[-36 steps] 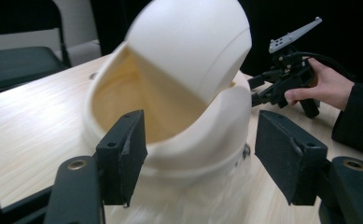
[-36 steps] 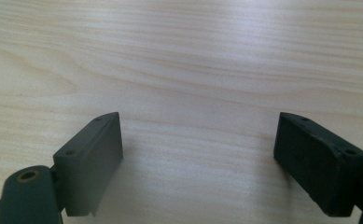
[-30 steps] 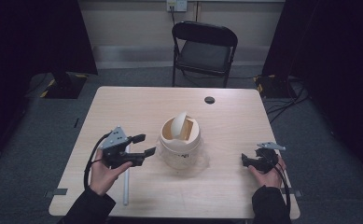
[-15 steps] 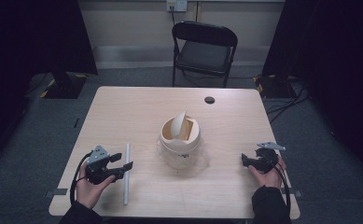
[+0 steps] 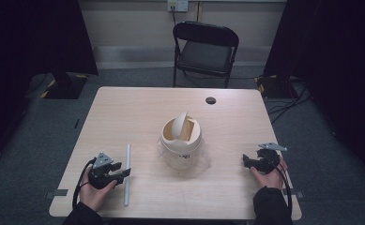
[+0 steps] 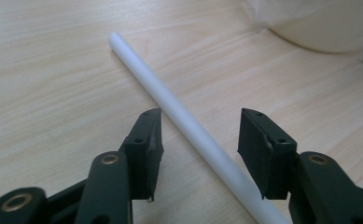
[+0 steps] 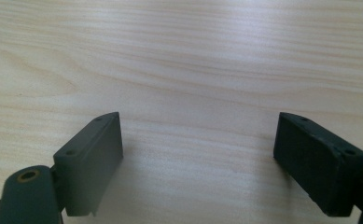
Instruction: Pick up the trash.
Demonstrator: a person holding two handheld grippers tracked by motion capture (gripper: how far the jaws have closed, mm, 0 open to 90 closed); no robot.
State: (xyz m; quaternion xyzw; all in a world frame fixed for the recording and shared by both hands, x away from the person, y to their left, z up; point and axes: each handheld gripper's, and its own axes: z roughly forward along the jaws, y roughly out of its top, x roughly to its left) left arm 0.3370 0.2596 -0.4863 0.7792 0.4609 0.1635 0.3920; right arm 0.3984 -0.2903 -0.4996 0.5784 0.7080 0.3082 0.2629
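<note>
A white rod (image 5: 127, 173) lies flat on the table's left front part, lengthwise towards the far edge. My left gripper (image 5: 122, 173) sits low at the rod's middle, open, with the rod (image 6: 184, 121) passing between its jaws and untouched by them. A cream bin with a swing lid (image 5: 181, 136), in a clear plastic wrap, stands at the table's middle; its base (image 6: 324, 28) shows in the left gripper view. My right gripper (image 5: 247, 161) rests open near the right front edge, over bare wood (image 7: 198, 84).
The wooden table (image 5: 124, 112) has a small dark hole (image 5: 210, 100) near its far edge. A black folding chair (image 5: 203, 47) stands behind the table. Dark curtains hang at both sides, and cables lie on the floor at the right.
My left gripper has drawn back from beside the bin towards the front left and come down over the rod. The right gripper has stayed still.
</note>
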